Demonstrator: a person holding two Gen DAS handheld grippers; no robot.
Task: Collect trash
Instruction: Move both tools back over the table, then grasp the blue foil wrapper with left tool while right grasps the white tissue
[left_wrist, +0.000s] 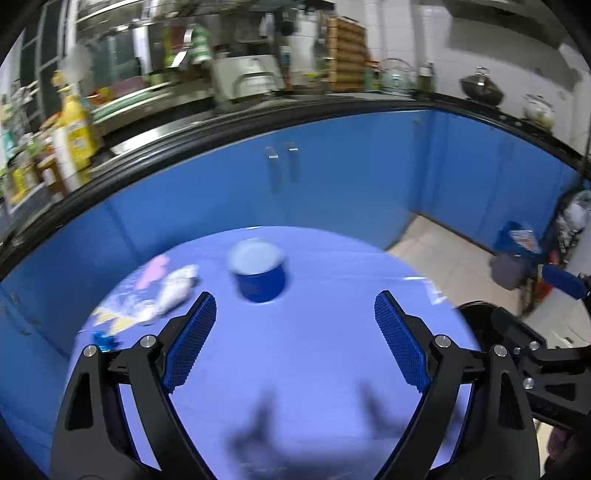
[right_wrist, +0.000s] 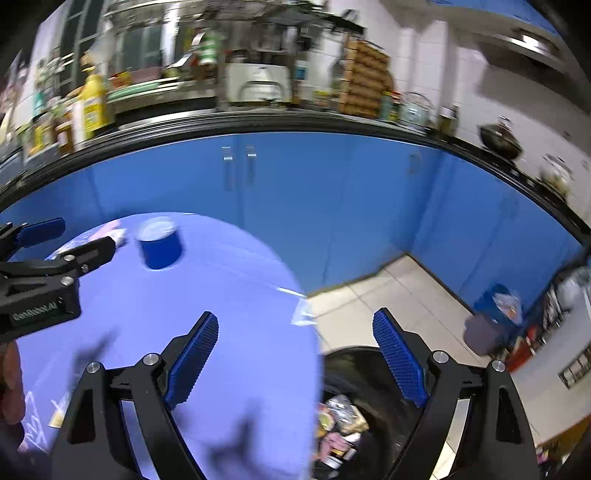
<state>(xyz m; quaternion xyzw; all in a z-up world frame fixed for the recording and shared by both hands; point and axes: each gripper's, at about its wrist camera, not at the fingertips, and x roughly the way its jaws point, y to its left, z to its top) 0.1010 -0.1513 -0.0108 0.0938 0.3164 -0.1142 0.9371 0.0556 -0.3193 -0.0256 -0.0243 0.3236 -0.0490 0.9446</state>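
Lying ahead-left of the left tool (left_wrist: 295, 321), crumpled wrappers (left_wrist: 162, 291) beside a blue cup (left_wrist: 258, 273); both tools gape empty.

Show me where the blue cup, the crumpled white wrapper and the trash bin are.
blue cup (left_wrist: 260, 286): left wrist view, on its blue side wall.
crumpled white wrapper (left_wrist: 175, 290): left wrist view, on its middle.
trash bin (right_wrist: 364, 356): right wrist view, on its dark back rim.

Motion blur smears the blue cup (left_wrist: 258, 271), the wrappers (left_wrist: 162, 291) and the countertop clutter (left_wrist: 74, 125).
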